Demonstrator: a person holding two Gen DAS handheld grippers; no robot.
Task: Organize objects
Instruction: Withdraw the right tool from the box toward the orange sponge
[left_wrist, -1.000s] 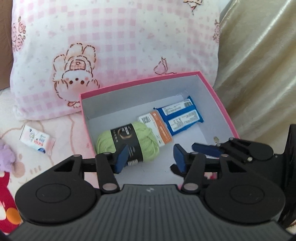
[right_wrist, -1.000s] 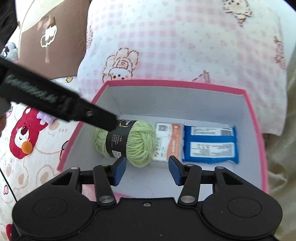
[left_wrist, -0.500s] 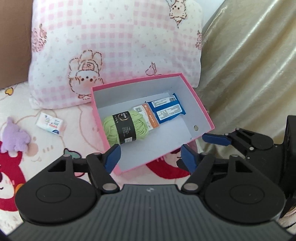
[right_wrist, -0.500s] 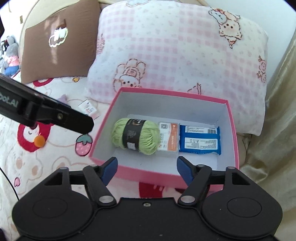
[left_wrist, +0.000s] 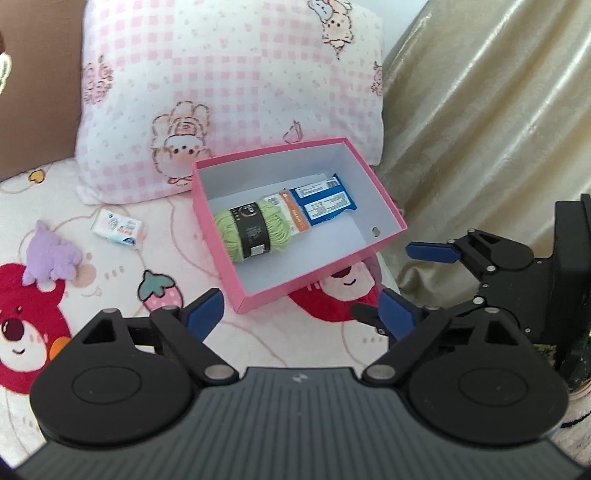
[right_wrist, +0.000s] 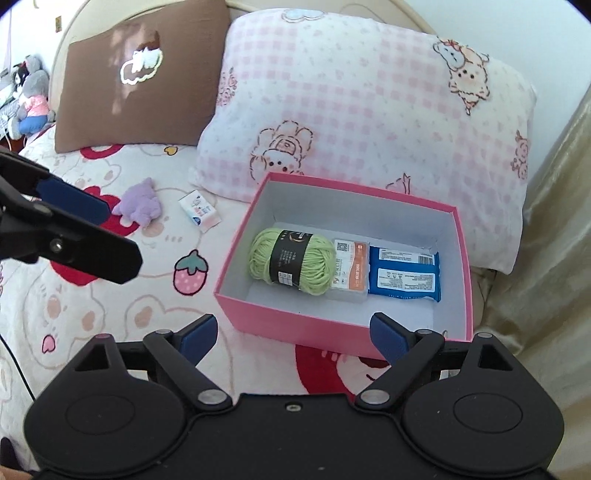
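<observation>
A pink box with a white inside sits on the bed. In it lie a green yarn ball, an orange packet and two blue packets, side by side. My left gripper hovers in front of the box's near corner, jaws opening, nothing between them. My right gripper hangs above the box's front wall, jaws also opening and empty. A white tissue pack and a purple plush toy lie on the bedspread left of the box.
A pink checked pillow leans behind the box, with a brown pillow to its left. Gold fabric hangs along the bed's right side. Stuffed toys sit at the far left. The bedspread has a cartoon print.
Both grippers have pulled back and up from the box, which now looks smaller and farther. Both pairs of jaws have spread wider. The yarn stays in the box.
</observation>
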